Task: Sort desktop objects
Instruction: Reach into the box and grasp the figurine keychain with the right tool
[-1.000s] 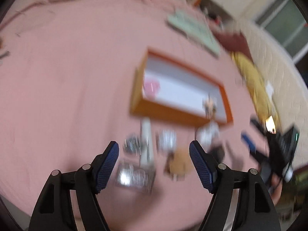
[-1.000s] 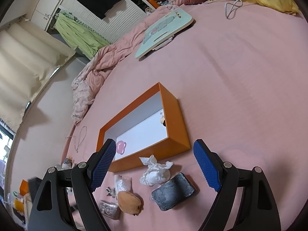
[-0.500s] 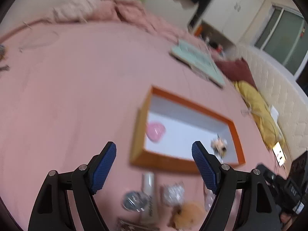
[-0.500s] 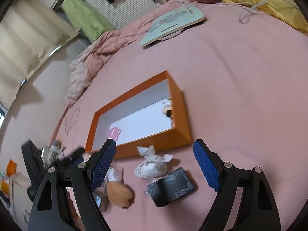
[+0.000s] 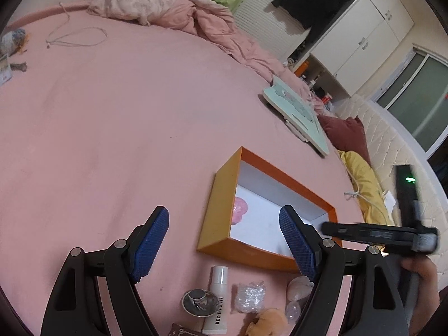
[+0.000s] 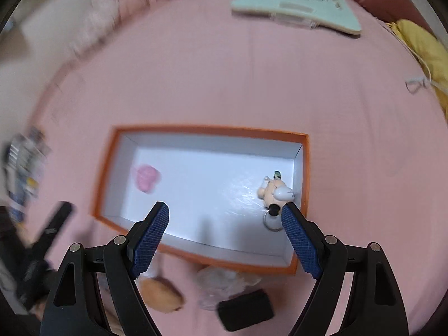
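Observation:
An orange box point(image 5: 215, 204) with a white inside lies on the pink bed; it also shows in the right wrist view point(image 6: 305, 168). It holds a pink blob point(image 5: 240, 210) point(image 6: 146, 178) and a small figure keychain point(image 6: 275, 191). Before the box lie a white tube point(image 5: 217, 299), a round metal tin point(image 5: 200, 302), a clear wrapper point(image 5: 249, 296), an orange plush point(image 5: 266, 323) point(image 6: 161, 294), crumpled white wrap point(image 6: 224, 281) and a black case point(image 6: 246, 313). My left gripper point(image 5: 224, 245) is open and empty above the box's near-left corner. My right gripper point(image 6: 224, 240) is open and empty over the box's front wall.
A mint-green board point(image 5: 296, 114) point(image 6: 296, 2) lies beyond the box. A crumpled pink blanket point(image 5: 173, 8) is at the far edge. A yellow pillow point(image 5: 366, 187) and dark red pillow point(image 5: 347, 134) lie right. A cord point(image 5: 75, 37) lies far left.
The left view has tilted up and away from the small objects toward the box. The right gripper has moved forward over the box, its view blurred by motion.

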Demonstrator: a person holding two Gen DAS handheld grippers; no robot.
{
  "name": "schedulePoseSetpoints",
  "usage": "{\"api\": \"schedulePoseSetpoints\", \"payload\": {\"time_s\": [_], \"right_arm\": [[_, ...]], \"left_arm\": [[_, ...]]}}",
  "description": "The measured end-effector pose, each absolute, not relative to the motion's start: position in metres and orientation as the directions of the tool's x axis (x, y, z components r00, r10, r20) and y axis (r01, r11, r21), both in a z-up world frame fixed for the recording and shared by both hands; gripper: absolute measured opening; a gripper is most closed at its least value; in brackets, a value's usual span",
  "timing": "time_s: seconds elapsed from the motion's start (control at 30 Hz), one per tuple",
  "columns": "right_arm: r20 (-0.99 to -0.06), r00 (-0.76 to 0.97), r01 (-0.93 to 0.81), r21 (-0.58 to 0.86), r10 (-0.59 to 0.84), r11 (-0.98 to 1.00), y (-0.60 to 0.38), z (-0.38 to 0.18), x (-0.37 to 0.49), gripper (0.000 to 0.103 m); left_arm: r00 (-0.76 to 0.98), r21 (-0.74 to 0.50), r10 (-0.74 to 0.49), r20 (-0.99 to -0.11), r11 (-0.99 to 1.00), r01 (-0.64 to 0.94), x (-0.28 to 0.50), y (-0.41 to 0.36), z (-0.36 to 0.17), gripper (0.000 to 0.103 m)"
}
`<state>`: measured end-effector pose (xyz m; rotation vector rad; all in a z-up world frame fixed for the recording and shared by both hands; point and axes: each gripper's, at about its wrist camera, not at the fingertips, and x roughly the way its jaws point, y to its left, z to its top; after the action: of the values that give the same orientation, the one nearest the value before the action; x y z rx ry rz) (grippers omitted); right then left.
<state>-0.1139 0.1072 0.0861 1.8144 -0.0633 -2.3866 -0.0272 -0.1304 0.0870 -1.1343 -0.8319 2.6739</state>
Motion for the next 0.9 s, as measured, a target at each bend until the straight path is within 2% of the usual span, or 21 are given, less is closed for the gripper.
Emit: {"api": "schedulePoseSetpoints", "payload": {"time_s": [0.13, 0.33, 0.4, 0.53, 0.57, 0.7, 0.83, 0.9], "right_arm": [[-0.985, -0.173, 0.081, -0.023, 0.009, -0.996, 0.093, 0.061, -0.136, 0.083], [-0.984, -0.1, 0.067, -0.157, 0.15, -0.985, 0.083, 0.03, -0.155, 0.083], [-0.986, -0.093, 0.042, -0.146, 0.141, -0.988, 0.083, 0.031, -0.157, 0.083], [-0.988, -0.09, -0.002, 0.127, -0.126, -0.992, 0.093, 0.046, -0.155, 0.083], [-0.984, -0.091, -0.013, 0.157, -0.156, -0.987, 0.096, 0.048, -0.154, 0.083], [-0.993, -0.122, 0.053, -0.013, 0.007, -0.999, 0.089, 0.048, -0.149, 0.083], [-0.995, -0.066, 0.096, -0.085, 0.079, -0.992, 0.082, 0.027, -0.144, 0.083], [-0.996, -0.046, 0.097, -0.084, 0.08, -0.992, 0.082, 0.019, -0.142, 0.065]], "left_arm": [[-0.718, -0.564, 0.33, -0.613, -0.819, 0.104, -0.025, -0.135, 0.087, 0.081], [-0.717, -0.593, 0.357, -0.599, -0.799, 0.097, -0.025, -0.134, 0.086, 0.081], [-0.716, -0.599, 0.364, -0.596, -0.795, 0.094, -0.026, -0.133, 0.085, 0.081], [-0.711, -0.613, 0.381, -0.591, -0.785, 0.089, -0.026, -0.131, 0.082, 0.081], [-0.71, -0.615, 0.384, -0.59, -0.783, 0.087, -0.026, -0.13, 0.082, 0.081], [-0.709, -0.617, 0.388, -0.589, -0.782, 0.084, -0.026, -0.128, 0.082, 0.081], [-0.704, -0.618, 0.391, -0.593, -0.781, 0.086, -0.027, -0.126, 0.08, 0.081], [-0.704, -0.61, 0.384, -0.597, -0.788, 0.087, -0.028, -0.125, 0.08, 0.081]]}}
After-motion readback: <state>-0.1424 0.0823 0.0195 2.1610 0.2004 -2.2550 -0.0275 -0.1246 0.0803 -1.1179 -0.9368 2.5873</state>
